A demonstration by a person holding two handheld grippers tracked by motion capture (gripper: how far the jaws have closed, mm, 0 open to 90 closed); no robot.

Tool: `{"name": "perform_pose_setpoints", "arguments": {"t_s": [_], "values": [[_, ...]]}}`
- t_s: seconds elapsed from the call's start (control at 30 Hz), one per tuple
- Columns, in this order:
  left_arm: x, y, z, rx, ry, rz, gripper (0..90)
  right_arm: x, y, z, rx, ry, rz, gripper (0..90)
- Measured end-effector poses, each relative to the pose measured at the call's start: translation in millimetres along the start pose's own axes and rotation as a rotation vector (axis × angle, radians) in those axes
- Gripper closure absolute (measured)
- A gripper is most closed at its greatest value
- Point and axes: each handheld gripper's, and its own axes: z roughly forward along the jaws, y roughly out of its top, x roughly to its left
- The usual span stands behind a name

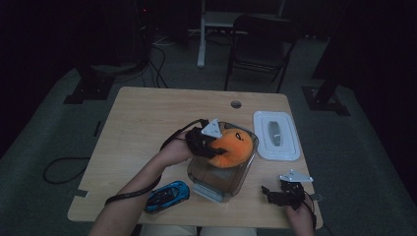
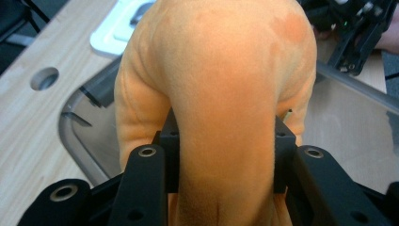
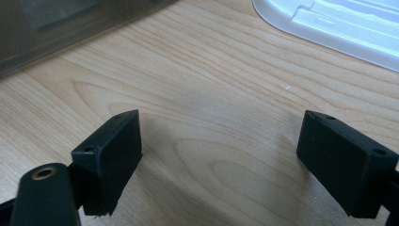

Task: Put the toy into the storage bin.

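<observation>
Both jaws of left gripper [image 2: 221,155] pinching orange plush toy [image 2: 216,70], fabric bulging between pads: soft, light, squashy, unlikely to slip. Grip mid-body suits. Below jaws, clear bin [image 1: 204,173]. Right gripper [image 3: 221,155] jaws spread, nothing between, over bench [image 3: 211,94], white lid [image 3: 339,19] beyond.

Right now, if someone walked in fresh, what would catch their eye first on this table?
The bright orange plush toy, squeezed in the left tongs over the clear plastic bin at the table's middle. Next, the blue toy car near the front edge, left of the bin, and the white lid lying flat to the bin's right. The right tongs rest open at the front right corner, holding nothing.
</observation>
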Motion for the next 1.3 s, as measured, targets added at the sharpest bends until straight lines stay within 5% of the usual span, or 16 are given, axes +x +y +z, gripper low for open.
{"name": "perform_pose_setpoints", "arguments": {"t_s": [0.23, 1.3], "values": [[-2.6, -1.1, 13.6, 0.069, -0.004, 0.0, 63.0, -0.5, -0.1, -0.2, -0.001, 0.004, 0.004, 14.1], [-4.3, -5.0, 31.7, 0.156, -0.059, -0.009, 51.6, -1.8, -0.3, -0.5, -0.006, 0.012, 0.012, 14.1]]}}
